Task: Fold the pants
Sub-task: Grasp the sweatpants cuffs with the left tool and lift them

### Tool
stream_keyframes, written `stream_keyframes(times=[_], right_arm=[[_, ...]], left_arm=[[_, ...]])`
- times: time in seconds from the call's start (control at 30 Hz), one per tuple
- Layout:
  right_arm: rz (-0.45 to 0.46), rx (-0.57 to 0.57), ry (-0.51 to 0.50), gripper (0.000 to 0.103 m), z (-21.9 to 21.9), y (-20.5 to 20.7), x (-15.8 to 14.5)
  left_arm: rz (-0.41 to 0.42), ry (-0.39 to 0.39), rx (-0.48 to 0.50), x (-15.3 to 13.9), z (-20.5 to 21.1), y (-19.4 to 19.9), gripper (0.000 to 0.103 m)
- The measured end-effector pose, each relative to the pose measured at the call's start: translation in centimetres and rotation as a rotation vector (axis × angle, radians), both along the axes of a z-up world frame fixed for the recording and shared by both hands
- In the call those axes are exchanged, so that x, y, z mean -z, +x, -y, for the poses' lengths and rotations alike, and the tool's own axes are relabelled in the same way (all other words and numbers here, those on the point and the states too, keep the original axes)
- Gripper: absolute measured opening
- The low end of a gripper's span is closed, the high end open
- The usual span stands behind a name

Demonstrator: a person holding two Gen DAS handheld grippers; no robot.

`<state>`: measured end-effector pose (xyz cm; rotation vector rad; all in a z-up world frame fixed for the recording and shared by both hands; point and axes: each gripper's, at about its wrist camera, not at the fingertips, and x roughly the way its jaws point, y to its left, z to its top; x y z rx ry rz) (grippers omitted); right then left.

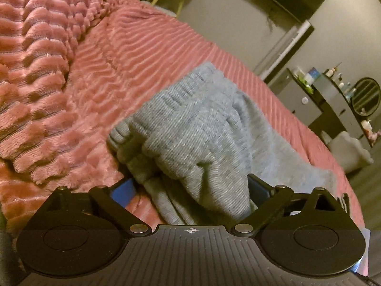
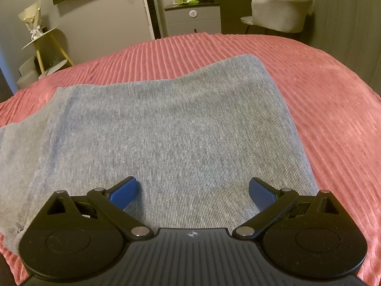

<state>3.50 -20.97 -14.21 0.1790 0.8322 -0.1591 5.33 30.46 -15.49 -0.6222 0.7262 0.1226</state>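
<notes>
Grey knit pants (image 1: 190, 128) lie on a pink ribbed bedspread (image 1: 133, 47). In the left wrist view the ribbed waistband end is bunched up right in front of my left gripper (image 1: 190, 186). Its jaws stand wide apart with cloth between them, and the blue pads (image 1: 123, 188) are partly hidden by the fabric. In the right wrist view the pants (image 2: 166, 124) lie flat and smooth on the bedspread (image 2: 321, 95). My right gripper (image 2: 193, 193) is open and empty just above the cloth near its front edge.
A fluffy pink blanket (image 1: 31, 76) is heaped at the left of the bed. Beyond the bed stand a grey drawer unit (image 2: 193, 16), a pale chair (image 2: 278, 12), a small round side table with a bouquet (image 2: 40, 35) and a round mirror (image 1: 365, 96).
</notes>
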Motion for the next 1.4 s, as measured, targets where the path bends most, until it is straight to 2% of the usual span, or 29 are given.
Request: stream_keyframes(times=[0.2, 0.33, 0.4, 0.5, 0.6, 0.67, 0.7, 0.83, 0.87, 0.9, 0.93, 0.97, 1.0, 1.07, 1.1, 1.13, 1.3, 1.4], right_arm=[[-0.001, 0.005, 0.002, 0.099, 0.1, 0.0, 0.1], [0.001, 0.006, 0.002, 0.099, 0.1, 0.0, 0.1], [0.004, 0.006, 0.002, 0.099, 0.1, 0.0, 0.2], [0.006, 0.007, 0.000, 0.099, 0.1, 0.1, 0.2], [0.009, 0.008, -0.002, 0.099, 0.1, 0.2, 0.3], [0.011, 0.009, -0.003, 0.099, 0.1, 0.2, 0.3], [0.012, 0.010, -0.003, 0.099, 0.1, 0.3, 0.3], [0.016, 0.013, -0.003, 0.099, 0.1, 0.3, 0.4], [0.018, 0.013, -0.003, 0.099, 0.1, 0.3, 0.4], [0.019, 0.013, -0.004, 0.099, 0.1, 0.4, 0.4], [0.020, 0.014, -0.003, 0.099, 0.0, 0.4, 0.4], [0.021, 0.015, -0.003, 0.099, 0.1, 0.4, 0.5], [0.022, 0.015, -0.002, 0.099, 0.1, 0.4, 0.5], [0.022, 0.015, -0.002, 0.099, 0.1, 0.4, 0.5], [0.022, 0.015, -0.002, 0.099, 0.1, 0.4, 0.5], [0.022, 0.015, -0.001, 0.099, 0.1, 0.4, 0.5], [0.022, 0.017, 0.006, 0.099, 0.3, 0.4, 0.4], [0.025, 0.018, 0.003, 0.099, 0.2, 0.4, 0.4]], left_arm=[[-0.015, -0.028, -0.002, 0.3, -0.5, 0.4, 0.100], [-0.020, -0.006, 0.004, 0.2, -0.4, 0.5, 0.098], [-0.020, 0.014, -0.006, -0.1, -0.3, 0.3, 0.084], [0.005, -0.033, -0.026, -0.3, -1.0, -0.4, 0.066], [0.071, -0.087, -0.005, -0.6, -1.2, -1.1, 0.046], [0.123, -0.102, 0.025, -0.8, -1.0, -1.3, 0.039], [0.140, -0.105, 0.042, -0.9, -0.9, -1.1, 0.031], [0.117, -0.101, 0.045, -0.6, -0.6, -0.3, 0.034], [0.101, -0.099, 0.038, -0.4, -0.7, -0.1, 0.039], [0.080, -0.094, 0.027, -0.2, -0.7, 0.1, 0.052], [0.055, -0.088, 0.012, 0.0, -0.7, 0.5, 0.059], [0.038, -0.104, 0.007, 0.3, -0.7, 0.9, 0.059], [0.044, -0.115, 0.002, 0.4, -0.8, 0.9, 0.057], [0.063, -0.131, 0.006, 0.2, -0.9, 1.0, 0.046], [0.075, -0.147, 0.013, 0.2, -0.9, 0.9, 0.035], [0.090, -0.162, 0.023, 0.1, -0.9, 0.8, 0.031], [0.149, -0.117, 0.032, -1.5, 0.0, 0.3, 0.026], [0.157, -0.061, 0.024, -3.0, 1.2, 0.2, 0.026]])
